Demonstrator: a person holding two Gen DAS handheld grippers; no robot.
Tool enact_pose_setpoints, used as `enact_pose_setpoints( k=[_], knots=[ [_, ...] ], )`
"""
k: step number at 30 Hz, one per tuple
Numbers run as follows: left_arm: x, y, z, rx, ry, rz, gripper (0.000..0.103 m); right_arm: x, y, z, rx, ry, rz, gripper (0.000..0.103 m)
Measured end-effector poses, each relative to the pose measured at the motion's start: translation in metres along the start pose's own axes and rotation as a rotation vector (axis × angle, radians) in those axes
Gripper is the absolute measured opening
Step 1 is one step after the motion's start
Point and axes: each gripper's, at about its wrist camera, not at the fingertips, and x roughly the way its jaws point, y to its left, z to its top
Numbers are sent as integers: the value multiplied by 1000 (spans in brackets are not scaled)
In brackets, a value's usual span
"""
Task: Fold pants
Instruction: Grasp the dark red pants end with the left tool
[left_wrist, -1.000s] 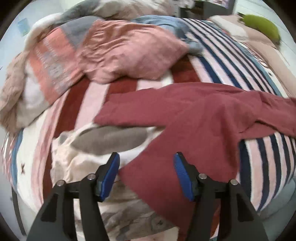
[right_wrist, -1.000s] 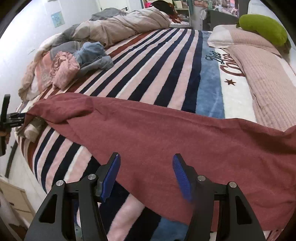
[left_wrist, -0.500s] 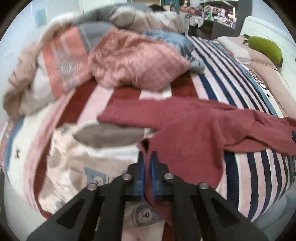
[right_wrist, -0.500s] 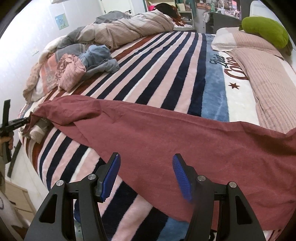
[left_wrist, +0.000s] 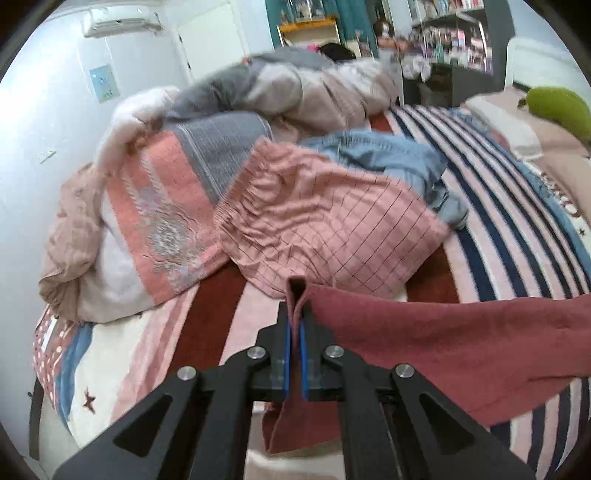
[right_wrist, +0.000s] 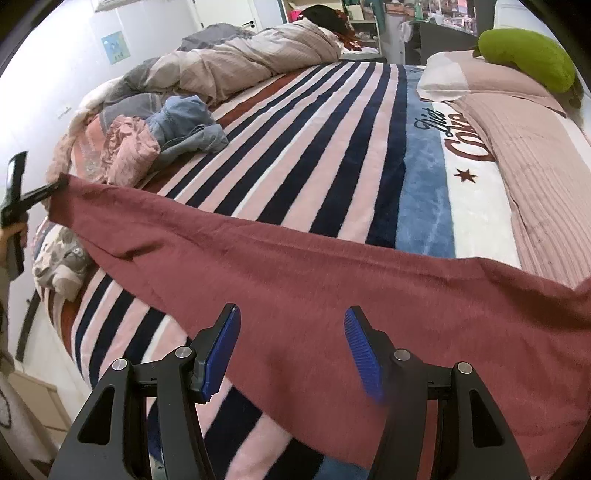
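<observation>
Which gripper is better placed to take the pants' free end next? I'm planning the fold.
Right. The right gripper hovers open over the pants, while the left gripper is already shut on their other end.

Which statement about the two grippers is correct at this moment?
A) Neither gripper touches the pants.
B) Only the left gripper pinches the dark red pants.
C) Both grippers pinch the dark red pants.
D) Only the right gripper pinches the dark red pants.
B: the left gripper is shut on an edge of the dark red pants, while the right gripper stands open above the cloth.
</observation>
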Motion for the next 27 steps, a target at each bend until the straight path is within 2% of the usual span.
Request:
enact_pose_setpoints(
  k=[4,5,6,7,8,9,12,14,16,18,21,23,24,27],
  knots=[
    [49,5,0,-32,122,-10,4,15,0,2,-16,28,-1,54],
    [57,4,-3,-40,139,-9,8,18,0,1,-20,33,-2,54],
    [65,4,-5,-47,153,16,25,22,-1,1,-24,39,0,54],
    [67,4,-6,-52,152,36,49,24,-1,0,-25,41,3,54],
    [66,5,-7,-59,133,59,58,26,0,0,-26,40,13,54],
    [62,5,-8,-59,116,61,62,26,2,-1,-32,34,24,54],
    [36,6,-7,-83,81,-10,62,25,20,2,-91,6,63,54],
    [17,1,-12,-112,85,-135,62,27,39,6,-150,-11,112,54],
    [5,-12,-19,-103,92,-205,62,35,59,9,-205,-22,153,54],
    [-4,-33,-30,-60,94,-247,62,46,79,12,-269,-32,182,54],
    [-4,-75,-44,50,123,-357,62,70,112,16,-371,-38,215,54],
    [2,-106,-54,138,174,-388,62,86,129,20,-407,-26,242,54],
    [5,-121,-59,193,195,-379,62,93,137,20,-427,-16,252,53],
    [5,-156,-70,352,178,-303,62,111,155,18,-506,-11,211,52]
  ],
)
